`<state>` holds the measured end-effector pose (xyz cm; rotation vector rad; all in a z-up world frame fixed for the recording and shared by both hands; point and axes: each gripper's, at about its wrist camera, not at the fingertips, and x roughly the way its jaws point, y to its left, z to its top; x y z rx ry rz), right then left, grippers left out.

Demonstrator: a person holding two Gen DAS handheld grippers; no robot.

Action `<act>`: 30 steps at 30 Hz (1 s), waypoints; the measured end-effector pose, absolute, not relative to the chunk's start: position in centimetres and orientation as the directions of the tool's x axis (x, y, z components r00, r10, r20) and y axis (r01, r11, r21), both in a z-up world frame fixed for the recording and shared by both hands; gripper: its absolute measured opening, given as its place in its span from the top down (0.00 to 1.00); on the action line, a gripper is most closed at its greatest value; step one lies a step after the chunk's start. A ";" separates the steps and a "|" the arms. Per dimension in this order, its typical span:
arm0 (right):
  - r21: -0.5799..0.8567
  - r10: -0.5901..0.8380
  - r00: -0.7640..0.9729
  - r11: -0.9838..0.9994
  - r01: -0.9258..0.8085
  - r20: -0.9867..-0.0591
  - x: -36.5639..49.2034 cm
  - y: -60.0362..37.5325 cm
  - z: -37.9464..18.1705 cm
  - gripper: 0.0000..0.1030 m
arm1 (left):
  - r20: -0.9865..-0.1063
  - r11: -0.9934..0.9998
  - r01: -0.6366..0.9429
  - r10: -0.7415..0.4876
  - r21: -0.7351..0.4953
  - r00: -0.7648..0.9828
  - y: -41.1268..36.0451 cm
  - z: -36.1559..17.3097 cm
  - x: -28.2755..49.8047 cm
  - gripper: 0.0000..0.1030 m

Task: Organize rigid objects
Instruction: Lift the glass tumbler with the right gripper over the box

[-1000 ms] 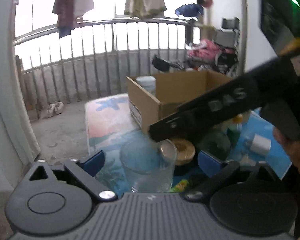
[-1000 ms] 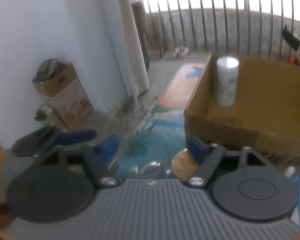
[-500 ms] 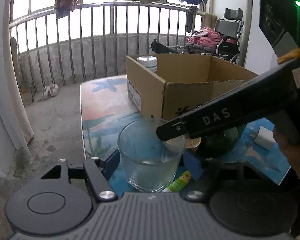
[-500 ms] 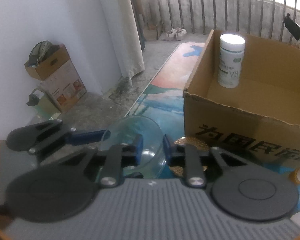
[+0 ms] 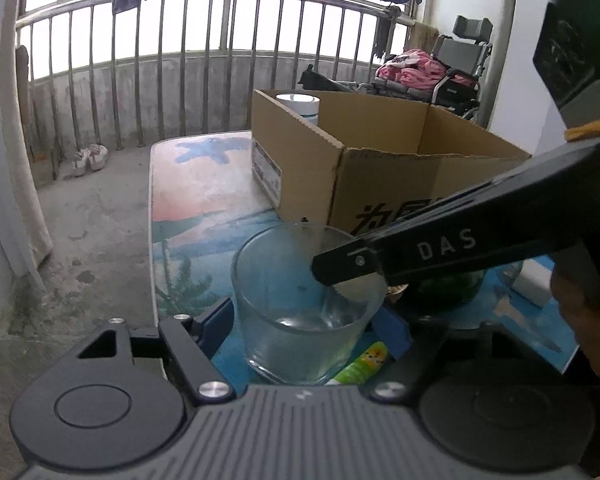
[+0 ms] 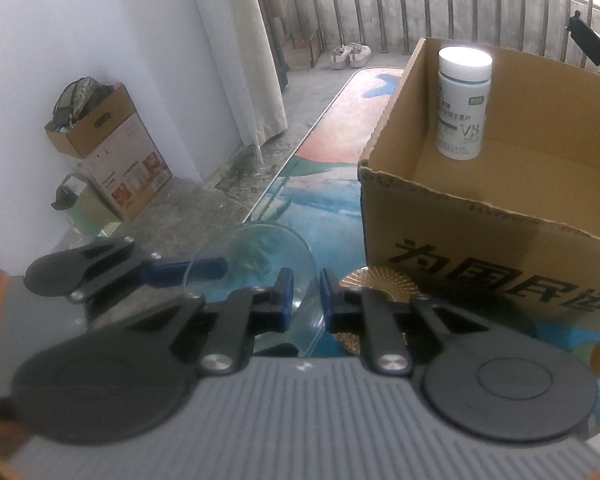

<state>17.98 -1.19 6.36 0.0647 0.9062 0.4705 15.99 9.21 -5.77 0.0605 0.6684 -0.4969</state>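
A clear glass tumbler (image 5: 304,304) stands on the painted table near its front left corner. My left gripper (image 5: 308,328) has its blue pads on both sides of the tumbler's body. My right gripper (image 6: 305,300) is shut on the tumbler's rim (image 6: 312,280), one finger inside and one outside; its arm crosses the left wrist view (image 5: 440,244). An open cardboard box (image 6: 500,216) stands behind, with a white bottle (image 6: 462,104) upright in its far left corner.
A gold fan-patterned disc (image 6: 376,280) lies beside the tumbler. A green-yellow tube (image 5: 360,368) lies at the tumbler's base. A dark green round object (image 5: 448,292) and a white block (image 5: 536,284) sit to the right. The table edge (image 5: 152,240) runs close on the left.
My right gripper closed onto the tumbler's rim. My left gripper moved in and closed its pads around the tumbler's body.
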 end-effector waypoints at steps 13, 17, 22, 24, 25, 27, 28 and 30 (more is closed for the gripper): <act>0.209 0.397 0.533 0.902 -0.379 -0.747 17.7 -0.7 6.6 0.89 | -0.602 0.895 0.437 -0.399 -0.091 0.692 8.6 -5.6 15.5 0.29; 0.204 0.401 0.545 0.900 -0.386 -0.737 17.4 -0.7 7.2 0.89 | -0.584 0.897 0.433 -0.396 -0.083 0.708 8.7 -5.0 15.1 0.29; 0.197 0.407 0.566 0.897 -0.394 -0.717 16.9 -0.7 8.4 0.89 | -0.560 0.901 0.427 -0.389 -0.069 0.731 8.7 -3.7 14.3 0.29; 0.192 0.411 0.578 0.895 -0.402 -0.705 16.5 -0.7 9.2 0.89 | -0.546 0.904 0.424 -0.384 -0.057 0.745 8.7 -2.9 13.8 0.29; 0.189 0.413 0.585 0.894 -0.406 -0.698 16.2 -0.7 9.7 0.89 | -0.539 0.905 0.423 -0.381 -0.050 0.752 8.6 -2.5 13.5 0.29; 0.186 0.421 0.600 0.891 -0.413 -0.681 15.7 -0.7 10.7 0.89 | -0.520 0.908 0.417 -0.373 -0.034 0.768 8.5 -1.5 12.8 0.29; 0.187 0.425 0.607 0.890 -0.416 -0.672 15.4 -0.8 11.2 0.89 | -0.510 0.909 0.416 -0.369 -0.025 0.777 8.4 -1.0 12.5 0.29; 0.184 0.431 0.624 0.888 -0.422 -0.651 14.8 -1.0 12.5 0.89 | -0.491 0.910 0.415 -0.365 -0.008 0.791 8.1 0.1 11.9 0.29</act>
